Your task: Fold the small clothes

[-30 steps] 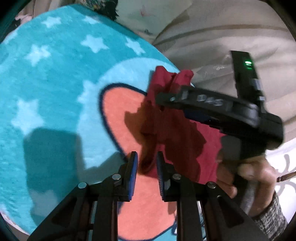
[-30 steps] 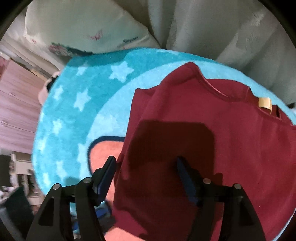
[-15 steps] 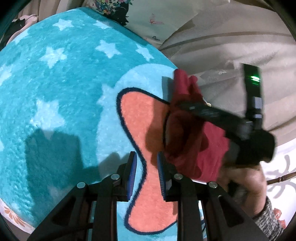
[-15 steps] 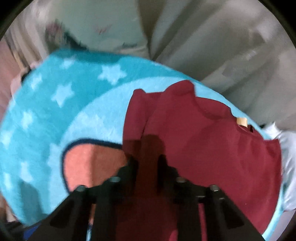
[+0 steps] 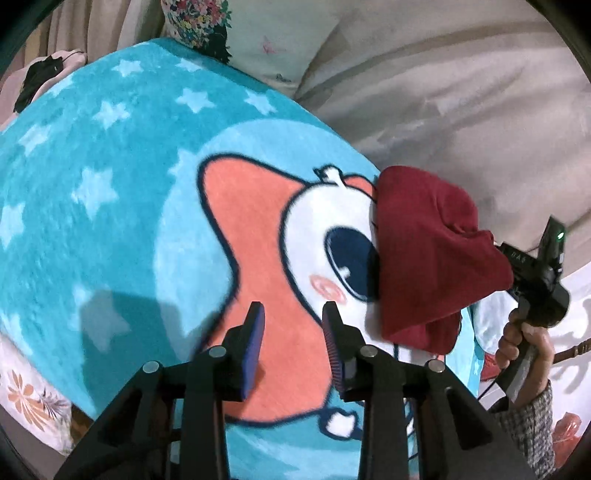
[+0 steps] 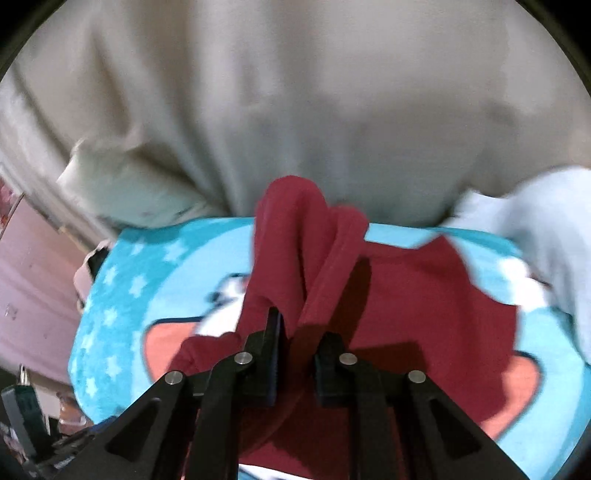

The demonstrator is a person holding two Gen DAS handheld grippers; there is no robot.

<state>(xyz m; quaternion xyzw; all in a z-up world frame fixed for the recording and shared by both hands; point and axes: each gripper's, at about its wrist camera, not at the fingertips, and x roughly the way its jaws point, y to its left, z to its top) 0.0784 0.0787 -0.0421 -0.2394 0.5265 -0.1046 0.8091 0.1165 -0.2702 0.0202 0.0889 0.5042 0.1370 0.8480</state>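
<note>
A small dark red garment [image 5: 424, 254] hangs bunched from my right gripper at the right edge of a turquoise star rug [image 5: 110, 177]. My right gripper [image 6: 297, 347] is shut on a fold of this garment [image 6: 295, 251] and lifts it; the rest of the cloth trails on the rug behind. My left gripper [image 5: 293, 332] is narrowly open and empty, above the rug's pink and white cartoon figure, left of the garment. The right gripper's body and the hand on it show at the right of the left wrist view.
Beige bedding [image 5: 443, 92] rises behind the rug, also filling the right wrist view [image 6: 295, 110]. A floral pillow [image 5: 199, 22] lies at the back. A pale blue cloth [image 6: 535, 229] sits right of the garment. A pink cupboard [image 6: 33, 288] stands at left.
My right gripper closed on the red garment and pulled it up and to the right, uncovering the cartoon figure. My left gripper stayed narrowly open and now views more of the rug.
</note>
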